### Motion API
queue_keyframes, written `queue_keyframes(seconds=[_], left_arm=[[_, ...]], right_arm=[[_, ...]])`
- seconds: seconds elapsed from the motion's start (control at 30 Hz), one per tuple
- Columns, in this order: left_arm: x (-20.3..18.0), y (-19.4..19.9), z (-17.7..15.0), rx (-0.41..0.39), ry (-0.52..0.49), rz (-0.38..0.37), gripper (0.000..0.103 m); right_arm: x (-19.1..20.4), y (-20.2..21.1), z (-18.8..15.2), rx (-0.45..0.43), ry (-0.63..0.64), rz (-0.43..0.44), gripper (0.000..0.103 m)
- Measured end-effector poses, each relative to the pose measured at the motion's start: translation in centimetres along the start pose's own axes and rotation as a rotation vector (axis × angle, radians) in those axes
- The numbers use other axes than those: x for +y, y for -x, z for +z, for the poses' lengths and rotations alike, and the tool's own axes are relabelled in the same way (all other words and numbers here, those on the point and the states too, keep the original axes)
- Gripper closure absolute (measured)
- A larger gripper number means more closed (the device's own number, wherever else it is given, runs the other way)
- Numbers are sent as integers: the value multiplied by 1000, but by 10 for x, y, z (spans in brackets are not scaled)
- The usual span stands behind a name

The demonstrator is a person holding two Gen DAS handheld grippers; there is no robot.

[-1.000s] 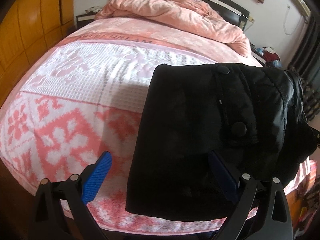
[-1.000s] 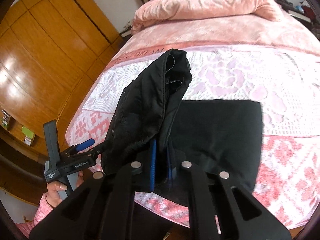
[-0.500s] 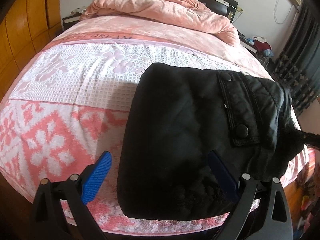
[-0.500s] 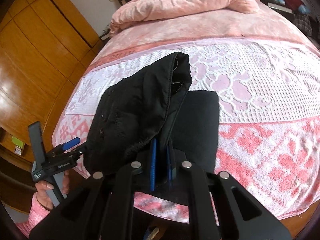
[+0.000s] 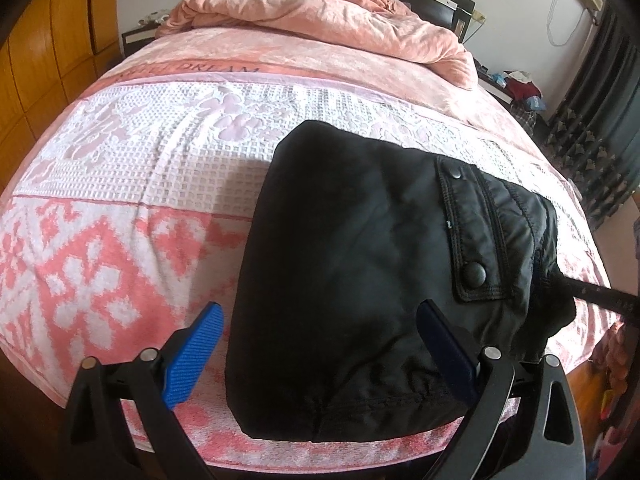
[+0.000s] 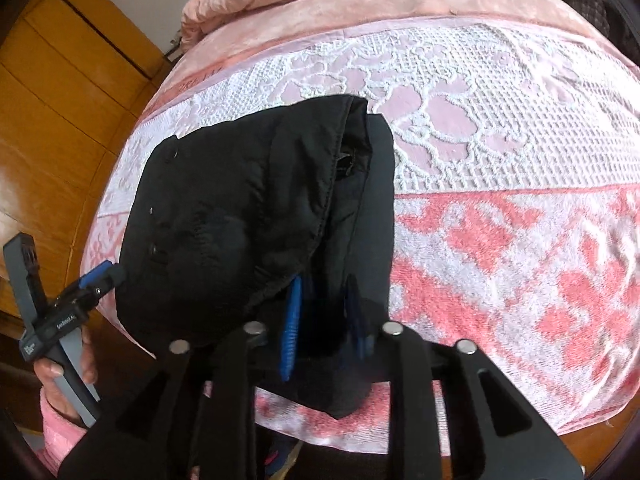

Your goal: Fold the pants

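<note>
The black pants (image 5: 360, 264) lie folded into a thick stack at the foot edge of the bed (image 5: 120, 184), snap pocket up. The right hand-held gripper (image 6: 324, 312) has just been parting its jaws, with cloth between them; I think the pads no longer pinch it. Let go fully, then draw straight back so the top layer stays put. The left hand-held gripper (image 5: 316, 356) stands wide apart astride the stack's near-left corner, holding nothing.
</note>
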State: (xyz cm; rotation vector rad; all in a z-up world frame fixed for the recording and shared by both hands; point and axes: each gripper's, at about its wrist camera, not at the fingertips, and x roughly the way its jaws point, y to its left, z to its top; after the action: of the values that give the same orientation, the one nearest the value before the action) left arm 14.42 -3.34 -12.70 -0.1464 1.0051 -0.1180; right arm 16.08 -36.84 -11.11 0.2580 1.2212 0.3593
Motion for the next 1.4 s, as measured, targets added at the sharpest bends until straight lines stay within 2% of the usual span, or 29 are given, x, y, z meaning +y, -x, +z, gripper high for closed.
queue_keyframes(seconds=[0.07,0.13,0.2,0.4,0.53,0.57,0.6,0.63,0.67,0.8,0.93,1.13,1.23,1.3,1.4], left_arm=[[-2,3,0,-7,-11,1,5],[-6,7,1,-19,-28,5,5],[-10,10,1,-28,-43,4,5],[-21,22,5,-60,-93,12,5],[-26,27,7,-72,-112,14,5],[-27,27,7,-73,-112,12,5],[-27,27,7,-75,-112,12,5],[-27,28,8,-80,-112,15,5],[-28,30,9,-87,-113,17,5],[-31,36,12,-107,-115,13,5],[-35,43,14,-127,-118,3,5],[-41,53,16,-154,-139,8,4],[-42,51,15,-148,-142,14,4],[-39,47,13,-137,-138,20,4],[-30,32,8,-87,-113,33,4]], right_arm=[[-2,9,3,-22,8,-14,66],[-6,17,9,-49,-3,-9,59],[-10,24,19,-82,-20,16,39],[-7,8,56,-79,-30,46,31],[-4,-17,74,-33,-44,84,32],[-3,-22,77,-23,-46,91,41],[-2,-27,79,-13,-45,106,57],[0,-30,80,-5,-47,118,62],[1,-33,82,-7,-51,123,73],[1,-26,87,-38,-36,114,92],[-4,-23,88,-54,-51,92,94],[-21,-47,81,-11,-109,74,93],[-21,-42,75,-31,-107,81,85],[-20,-28,68,-52,-106,73,75],[-15,-7,49,-75,-83,58,68]])
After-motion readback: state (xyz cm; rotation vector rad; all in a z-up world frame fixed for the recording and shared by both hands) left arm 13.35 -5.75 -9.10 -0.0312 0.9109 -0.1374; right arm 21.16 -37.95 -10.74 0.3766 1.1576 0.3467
